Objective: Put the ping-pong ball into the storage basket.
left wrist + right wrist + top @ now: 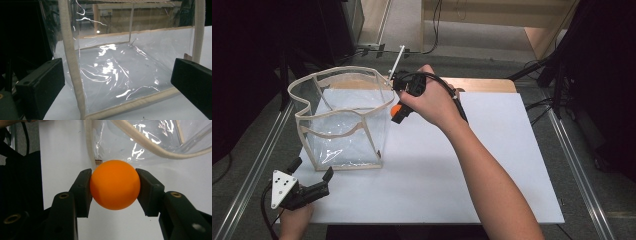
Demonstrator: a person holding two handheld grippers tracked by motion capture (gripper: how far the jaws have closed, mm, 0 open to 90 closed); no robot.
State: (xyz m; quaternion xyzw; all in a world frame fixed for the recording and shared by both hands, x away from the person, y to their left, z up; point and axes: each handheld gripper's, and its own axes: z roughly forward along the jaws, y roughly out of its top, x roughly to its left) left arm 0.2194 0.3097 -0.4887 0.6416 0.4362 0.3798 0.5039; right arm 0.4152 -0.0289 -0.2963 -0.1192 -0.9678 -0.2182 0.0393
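- Left gripper (310, 178), at the sheet's near-left corner, jaws spread wide and holding nothing, faces the bag.
- White sheet (492, 165) covers the table.
- Clear bag (343, 120), beige-trimmed, stands open-topped on the sheet's left part.
- Right gripper (113, 186) is clamped on the ball, just beside the bag's right rim.
- Orange ball (115, 184) sits between its jaws, above the sheet.

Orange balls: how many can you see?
1. The orange ball is squeezed between the right tongs, held up beside the clear bag near its rim. The bag looks empty inside.
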